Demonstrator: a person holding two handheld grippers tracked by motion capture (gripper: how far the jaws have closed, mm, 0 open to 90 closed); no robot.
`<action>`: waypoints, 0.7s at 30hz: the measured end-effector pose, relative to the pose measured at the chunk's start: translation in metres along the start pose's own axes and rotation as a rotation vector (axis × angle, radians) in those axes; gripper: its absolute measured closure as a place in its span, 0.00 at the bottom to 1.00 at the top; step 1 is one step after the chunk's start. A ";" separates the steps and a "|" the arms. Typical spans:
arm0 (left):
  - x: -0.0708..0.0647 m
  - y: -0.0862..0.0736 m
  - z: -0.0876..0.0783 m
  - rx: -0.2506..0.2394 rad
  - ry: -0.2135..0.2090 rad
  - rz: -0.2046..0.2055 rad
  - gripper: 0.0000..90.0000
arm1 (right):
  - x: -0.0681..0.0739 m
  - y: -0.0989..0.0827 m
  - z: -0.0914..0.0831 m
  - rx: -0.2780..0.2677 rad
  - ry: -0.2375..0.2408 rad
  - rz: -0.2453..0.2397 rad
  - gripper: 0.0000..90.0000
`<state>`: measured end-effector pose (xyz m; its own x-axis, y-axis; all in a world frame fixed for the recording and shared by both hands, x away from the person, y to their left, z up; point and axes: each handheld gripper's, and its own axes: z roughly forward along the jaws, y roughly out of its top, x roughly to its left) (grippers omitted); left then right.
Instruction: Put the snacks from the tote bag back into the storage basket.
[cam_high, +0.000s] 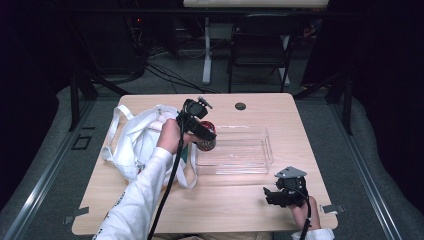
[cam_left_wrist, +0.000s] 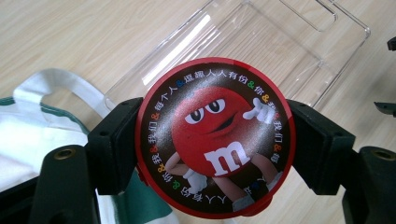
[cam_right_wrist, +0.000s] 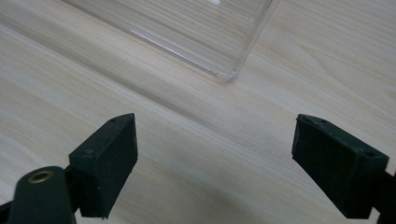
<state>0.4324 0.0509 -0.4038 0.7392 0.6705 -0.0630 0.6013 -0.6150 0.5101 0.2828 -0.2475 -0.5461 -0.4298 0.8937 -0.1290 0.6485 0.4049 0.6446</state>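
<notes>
While your left claw (cam_left_wrist: 212, 140) pinches the round red candy tin (cam_left_wrist: 215, 137) by its rim, one black jaw on either side of the lid, the item counts as held and lifted clear of the table (cam_high: 235, 200).

Item: candy tin, short cylinder, printed lid facing the left claw's camera, axis running roughly along the claw's line of sight. From above, you see it (cam_high: 206, 141) at the near left corner of the clear plastic tray (cam_high: 267, 145), at or just over its left wall; which of the two cannot be told.

Destination, by judgement: the tray. It lies to the right of the tin and slightly beyond it, long side running left to right across the table. The white cloth bag (cam_high: 132, 142) lies on the other side, just left of your hand.

Second tool: right claw (cam_right_wrist: 215, 163), jaws spread wide with nothing between, resting low near the tray's near right corner (cam_right_wrist: 227, 74). Your left hand is the nearer one; a short carry rightward should suffice.
</notes>
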 end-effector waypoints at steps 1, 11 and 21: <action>0.000 0.000 0.001 0.005 -0.003 0.002 0.29 | 0.000 0.000 0.000 0.000 0.000 0.000 0.15; -0.004 -0.002 0.011 0.013 -0.019 0.001 0.29 | 0.000 -0.001 -0.001 0.000 -0.001 0.002 0.15; -0.005 -0.005 0.022 0.022 -0.032 0.001 0.29 | -0.001 -0.002 -0.002 0.004 -0.005 0.001 0.15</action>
<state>0.4324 0.0414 -0.4248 0.7492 0.6563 -0.0896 0.6064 -0.6250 0.4916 0.2809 -0.2493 -0.5456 -0.4258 0.8951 -0.1323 0.6512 0.4047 0.6420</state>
